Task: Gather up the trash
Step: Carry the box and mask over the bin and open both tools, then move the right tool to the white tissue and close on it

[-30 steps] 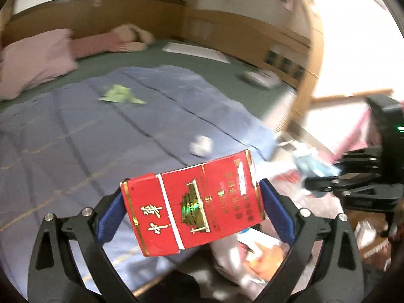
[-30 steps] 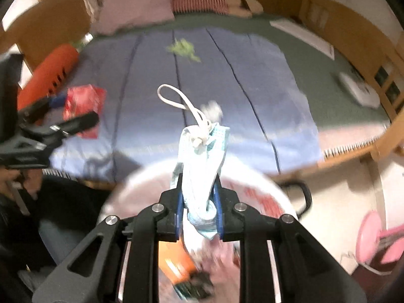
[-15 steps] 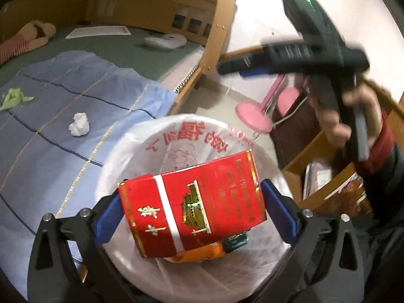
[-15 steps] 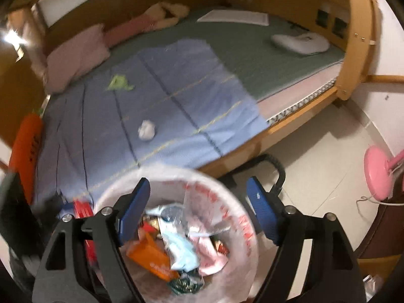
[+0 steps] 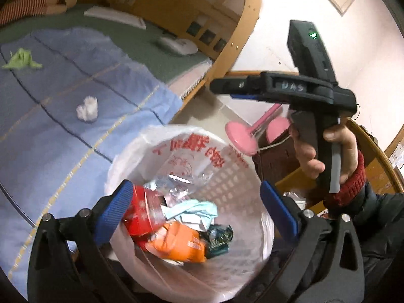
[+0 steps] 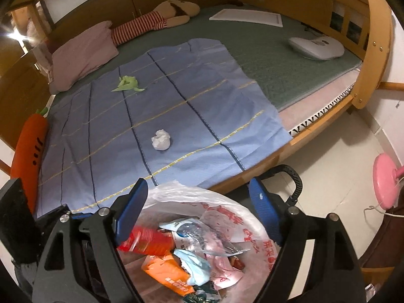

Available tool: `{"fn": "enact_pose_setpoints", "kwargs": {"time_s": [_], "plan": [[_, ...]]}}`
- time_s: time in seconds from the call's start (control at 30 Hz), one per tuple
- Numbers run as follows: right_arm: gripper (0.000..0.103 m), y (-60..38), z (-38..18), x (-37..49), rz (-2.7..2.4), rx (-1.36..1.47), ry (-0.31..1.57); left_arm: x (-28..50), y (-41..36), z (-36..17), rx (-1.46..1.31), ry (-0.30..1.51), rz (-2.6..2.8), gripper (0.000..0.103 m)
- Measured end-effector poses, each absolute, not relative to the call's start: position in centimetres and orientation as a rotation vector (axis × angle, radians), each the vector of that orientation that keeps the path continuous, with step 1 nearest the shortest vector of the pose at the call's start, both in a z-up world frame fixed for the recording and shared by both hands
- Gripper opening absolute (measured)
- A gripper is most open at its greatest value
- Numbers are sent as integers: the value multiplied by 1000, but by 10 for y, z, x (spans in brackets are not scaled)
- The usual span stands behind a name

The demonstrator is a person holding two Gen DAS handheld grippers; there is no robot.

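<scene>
Gone from my left gripper is the red carton it clamped a moment ago — the jaws now stand wide apart with nothing pressed between them, and the carton lies blurred inside the bin, just beside my left blue pad. My right gripper has just been opening too: the pale blue mask it pinched a second ago now rests on the heap in the bin, and nothing sits between those jaws.

Largest before me is the bed, green mattress under a blue checked cloth. Beside its wooden edge stands the white lattice bin, lined with a clear plastic bag with red print. Inside lie the red carton, an orange packet, the mask and a dark green wrapper, all touching one another.

Still out on the cloth, well apart from each other — a crumpled green paper far up the bed and a small white tissue wad nearer the bin.
</scene>
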State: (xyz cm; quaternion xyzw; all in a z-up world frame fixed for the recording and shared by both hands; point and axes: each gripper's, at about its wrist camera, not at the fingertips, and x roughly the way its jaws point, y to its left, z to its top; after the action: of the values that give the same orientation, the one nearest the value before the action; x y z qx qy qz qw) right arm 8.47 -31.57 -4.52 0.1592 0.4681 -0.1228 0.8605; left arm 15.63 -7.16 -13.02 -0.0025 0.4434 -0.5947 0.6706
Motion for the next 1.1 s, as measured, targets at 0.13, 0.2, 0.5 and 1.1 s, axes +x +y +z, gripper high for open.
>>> {"fn": "enact_pose_setpoints", "kwargs": {"time_s": [0.13, 0.2, 0.5, 1.1], "plan": [[81, -318, -49, 89, -267, 344, 995, 171, -54, -118, -27, 891, -1190, 100], [81, -320, -52, 97, -260, 345, 1011, 189, -37, -111, -13, 850, -981, 100], [81, -270, -110, 241, -111, 189, 1158, 273, 48, -129, 98, 852, -214, 100], [36, -115, -164, 345, 357, 171, 1351, 309, 173, -147, -303, 963, 125, 100]]}}
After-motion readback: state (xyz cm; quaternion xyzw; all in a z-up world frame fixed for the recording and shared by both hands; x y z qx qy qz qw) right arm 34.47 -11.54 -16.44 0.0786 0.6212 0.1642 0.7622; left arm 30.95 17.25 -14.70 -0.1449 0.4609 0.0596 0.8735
